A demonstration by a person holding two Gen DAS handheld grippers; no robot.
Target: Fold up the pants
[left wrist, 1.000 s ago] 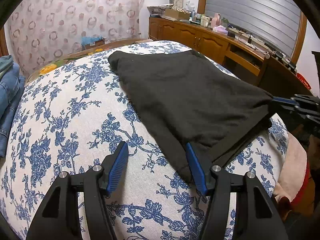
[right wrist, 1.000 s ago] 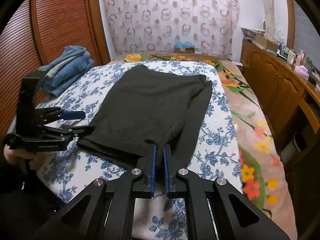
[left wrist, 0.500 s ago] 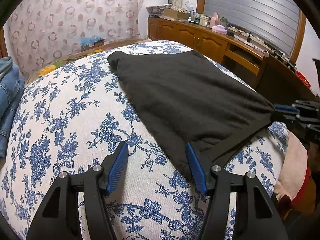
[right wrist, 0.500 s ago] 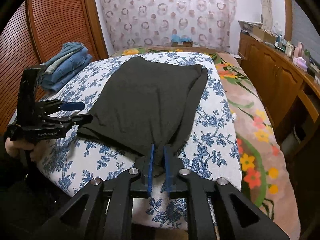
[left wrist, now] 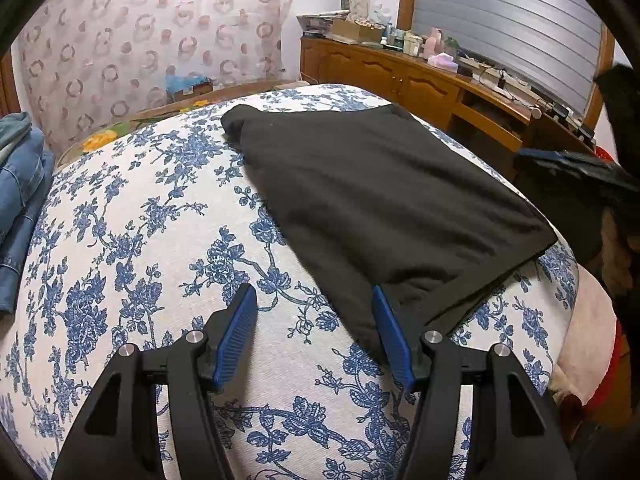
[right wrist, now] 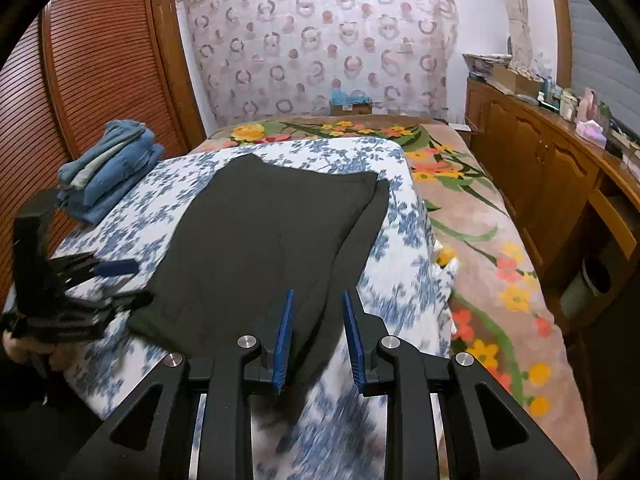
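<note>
Black pants (left wrist: 380, 184) lie folded flat on the blue-flowered bed sheet (left wrist: 140, 240). My left gripper (left wrist: 313, 300) is open at the pants' near corner, its right finger against the cloth edge and bare sheet between the jaws. In the right wrist view the pants (right wrist: 260, 240) stretch away from my right gripper (right wrist: 318, 336), whose jaws are opening. The other near corner of the pants lies loose between those jaws, and the pads do not press on it. The left gripper (right wrist: 100, 280) shows at the pants' left corner, and a person's hand (right wrist: 24, 350) holds it.
A stack of folded jeans (right wrist: 108, 164) sits at the far left of the bed by the wooden wardrobe (right wrist: 100, 60). A flowered blanket (right wrist: 480, 240) covers the bed's right side. A cluttered wooden cabinet (right wrist: 540, 168) runs along the right wall.
The right gripper's jaws have parted and let go of the pants' corner, and the gripper has drawn back toward the bed's near edge. The left gripper has not moved.
</note>
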